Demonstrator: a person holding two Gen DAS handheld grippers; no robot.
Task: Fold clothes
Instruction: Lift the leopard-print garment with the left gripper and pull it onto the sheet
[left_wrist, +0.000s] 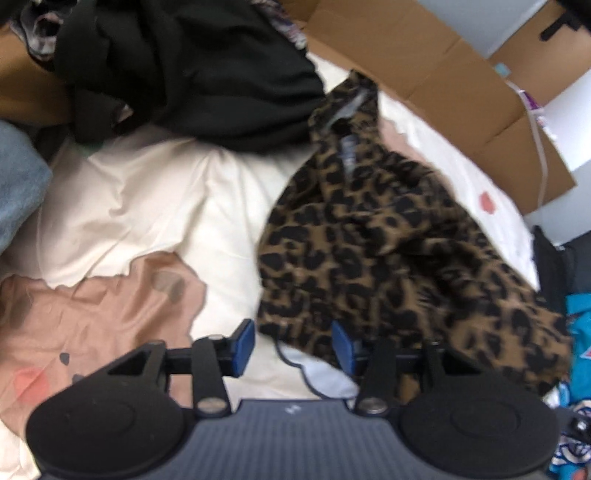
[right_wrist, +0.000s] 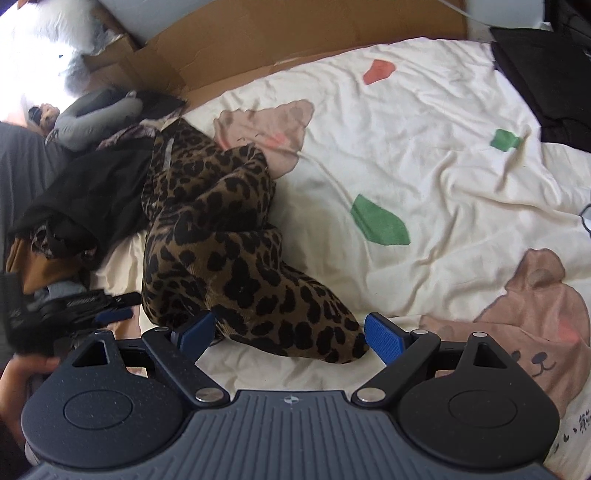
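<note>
Both views are fisheye cameras mounted just behind each tool's two blue-padded fingers, looking forward and down onto a bed. The left wrist view sits close above the left gripper (left_wrist: 293, 347), whose body fills the bottom of the frame; it faces toward a black clothes heap (left_wrist: 192, 66) at upper left and cardboard (left_wrist: 443, 74) at upper right (this view is motion-blurred). The right wrist view hangs low behind the right gripper (right_wrist: 290, 338), facing across the cream bedsheet (right_wrist: 424, 155) toward cardboard along the top edge. Both share the leopard-print garment (left_wrist: 388, 251) (right_wrist: 221, 251), the sheet, the black heap and the cardboard.
</note>
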